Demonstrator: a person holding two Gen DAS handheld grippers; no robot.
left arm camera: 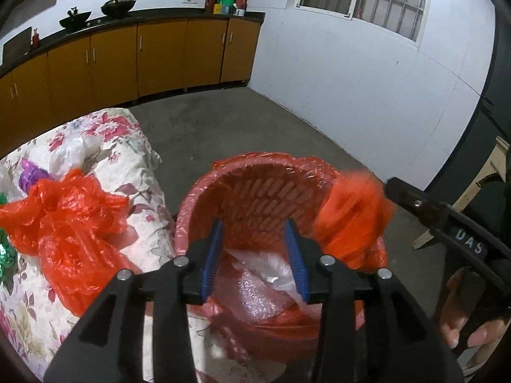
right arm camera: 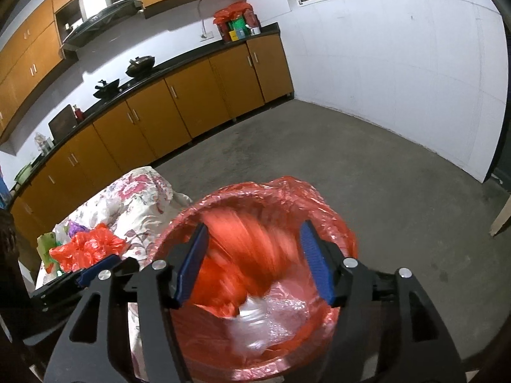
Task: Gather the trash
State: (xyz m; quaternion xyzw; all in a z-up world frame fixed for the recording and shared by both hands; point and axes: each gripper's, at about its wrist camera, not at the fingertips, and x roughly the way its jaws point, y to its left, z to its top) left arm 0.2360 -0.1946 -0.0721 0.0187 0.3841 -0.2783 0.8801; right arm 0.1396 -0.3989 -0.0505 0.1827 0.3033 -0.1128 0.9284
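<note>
Both sets of jaws stand apart over the red-lined bin [left arm camera: 255,198]: left gripper [left arm camera: 257,255] empty, right gripper [right arm camera: 255,261] with a blurred orange bag [right arm camera: 242,249] loose between them. More trash [left arm camera: 67,220] lies on the floral-covered desk [left arm camera: 127,159]; concrete floor [left arm camera: 242,121] beyond.

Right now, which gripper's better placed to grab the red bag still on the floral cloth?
Left. The red bag lies just beside the left gripper, whose jaws are open and empty. The right gripper sits over the bin, farther off.

Home kitchen: orange cabinets [right arm camera: 179,108], black countertop [right arm camera: 191,60], woks [right arm camera: 140,62], range hood [right arm camera: 95,25].
</note>
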